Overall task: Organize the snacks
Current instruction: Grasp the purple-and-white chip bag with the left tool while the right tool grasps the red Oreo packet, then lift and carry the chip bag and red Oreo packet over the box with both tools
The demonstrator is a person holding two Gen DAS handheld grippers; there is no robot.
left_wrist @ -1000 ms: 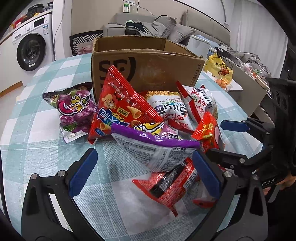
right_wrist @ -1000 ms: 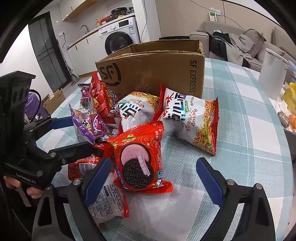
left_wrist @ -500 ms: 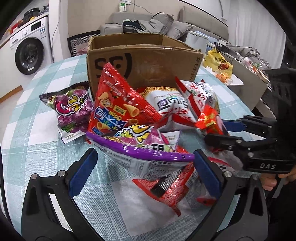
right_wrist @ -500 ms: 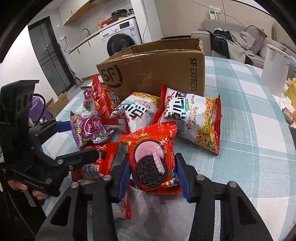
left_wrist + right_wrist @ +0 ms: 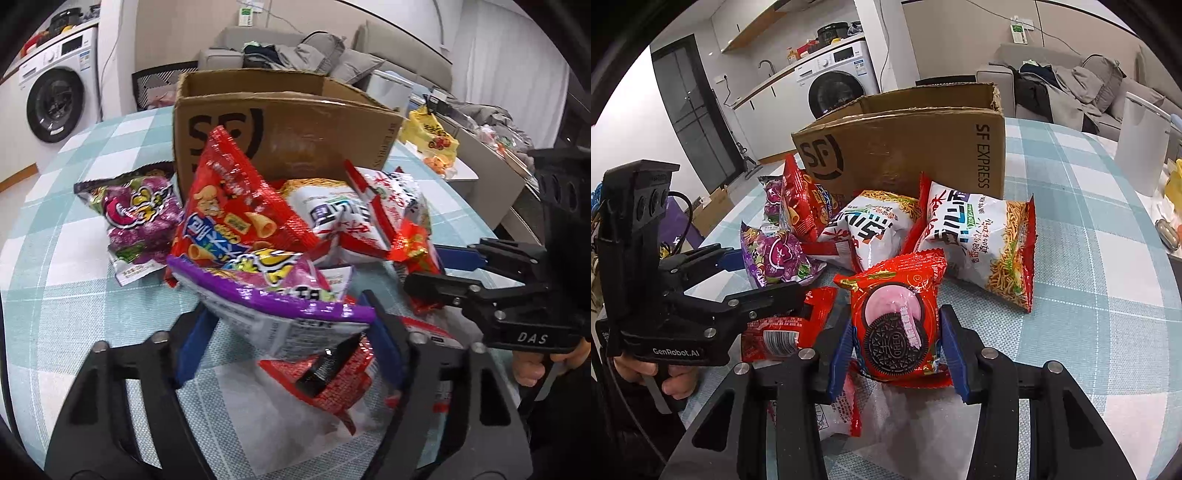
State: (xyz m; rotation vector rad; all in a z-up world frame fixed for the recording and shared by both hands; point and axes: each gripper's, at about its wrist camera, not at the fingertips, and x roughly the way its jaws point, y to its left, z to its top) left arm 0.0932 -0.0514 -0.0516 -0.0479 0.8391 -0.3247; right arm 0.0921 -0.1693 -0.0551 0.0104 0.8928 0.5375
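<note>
Snack bags lie in a heap in front of an open cardboard box (image 5: 295, 125) (image 5: 905, 147) on a checked table. My left gripper (image 5: 288, 339) has a purple-edged snack bag (image 5: 273, 295) between its blue pads. Its jaws are closing, and both pads touch the bag's sides. From the right wrist view, this left gripper (image 5: 761, 275) holds the purple bag (image 5: 775, 258) at the left. My right gripper (image 5: 894, 343) is shut on a red Oreo pack (image 5: 897, 291), which stands upright. In the left wrist view the right gripper (image 5: 443, 273) grips that red pack (image 5: 417, 247).
A red cone-snack bag (image 5: 236, 206), another purple bag (image 5: 140, 218) and two noodle-snack bags (image 5: 990, 243) (image 5: 871, 229) lean against the box. A red pack (image 5: 332, 384) lies under the left gripper. A white container (image 5: 1141, 147) stands at the right edge of the table (image 5: 1089, 295).
The right gripper's jaws came together on the Oreo pack. The left gripper's wide jaws then narrowed onto the purple-edged bag, which tipped flatter.
</note>
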